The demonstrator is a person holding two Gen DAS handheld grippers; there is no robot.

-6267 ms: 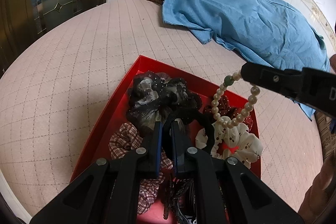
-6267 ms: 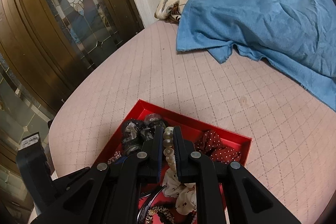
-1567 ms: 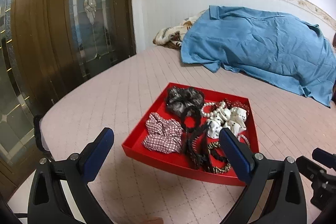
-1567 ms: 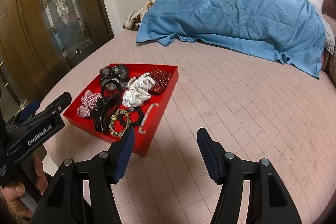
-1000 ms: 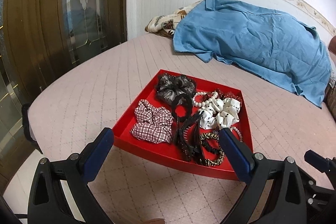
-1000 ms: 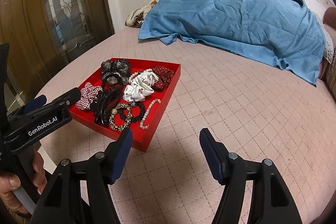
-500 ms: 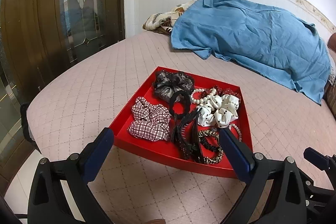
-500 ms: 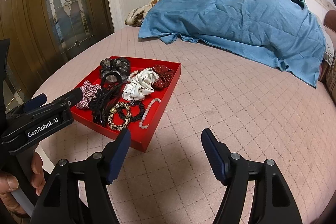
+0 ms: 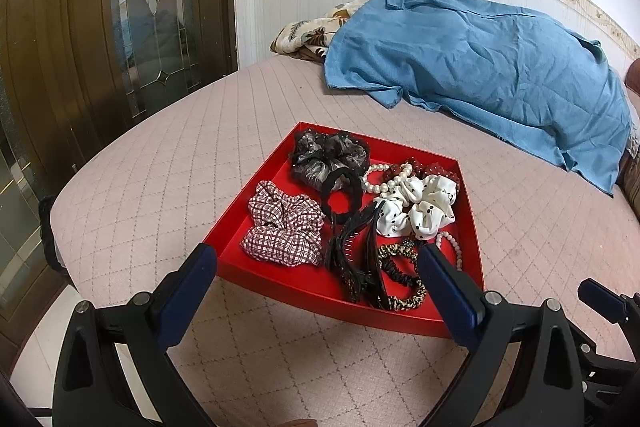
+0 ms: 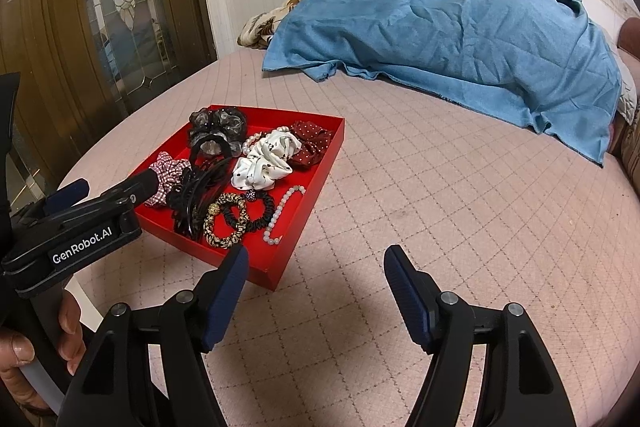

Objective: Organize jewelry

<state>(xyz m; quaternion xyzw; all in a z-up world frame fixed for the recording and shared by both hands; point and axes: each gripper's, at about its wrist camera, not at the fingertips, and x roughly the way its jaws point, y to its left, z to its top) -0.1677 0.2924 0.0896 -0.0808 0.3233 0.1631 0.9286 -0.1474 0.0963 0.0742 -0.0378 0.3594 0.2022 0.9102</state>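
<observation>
Jewelry and hair ties fill the red tray (image 9: pixel 280 285) at the centre of the left wrist view, on the bed (image 9: pixel 160 187). Only the right wrist view, with the tray at its left, shows the person's hand (image 10: pixel 24 355). Left gripper (image 9: pixel 318 269) and right gripper (image 10: pixel 316 267) both gape wide, empty, touching nothing.

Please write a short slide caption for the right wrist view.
Open right gripper hovers beside red tray of scrunchies, hair clips and bead bracelets on the pink quilted bed.
</observation>
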